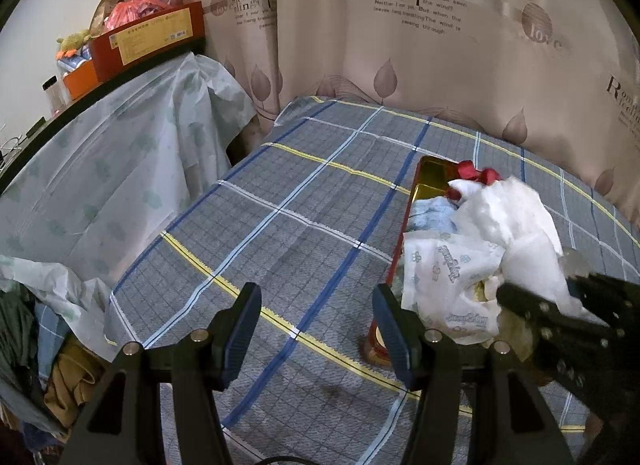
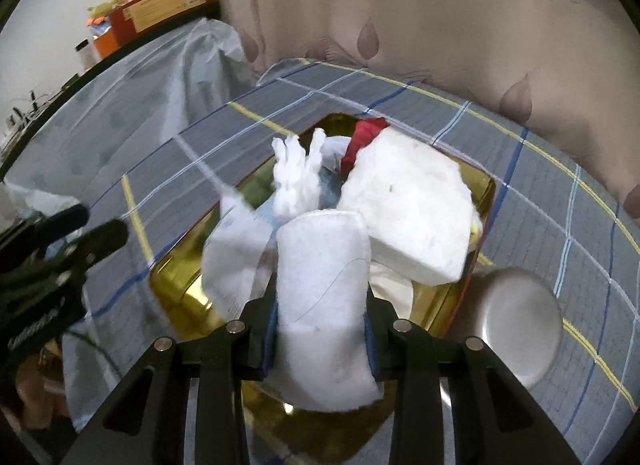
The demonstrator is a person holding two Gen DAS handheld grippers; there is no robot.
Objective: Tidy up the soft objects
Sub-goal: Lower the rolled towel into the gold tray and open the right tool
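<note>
A gold-lined tray (image 2: 176,297) with a red outer wall (image 1: 400,249) sits on the plaid tablecloth (image 1: 288,225) and holds a heap of soft things: a white pad (image 2: 412,217), a white glove (image 2: 296,181), a red cloth (image 2: 364,137), a printed tissue pack (image 1: 448,269) and a light blue cloth (image 1: 432,217). My right gripper (image 2: 320,329) is shut on a white padded cloth (image 2: 320,265) and holds it over the tray's near end. My left gripper (image 1: 316,325) is open and empty, over the tablecloth just left of the tray.
A patterned curtain (image 1: 400,45) hangs behind the table. A plastic-covered surface (image 1: 120,169) stands to the left, with red and orange boxes (image 1: 148,37) on top. Loose clothes (image 1: 60,377) lie at the lower left. A blurred round object (image 2: 516,325) sits right of the tray.
</note>
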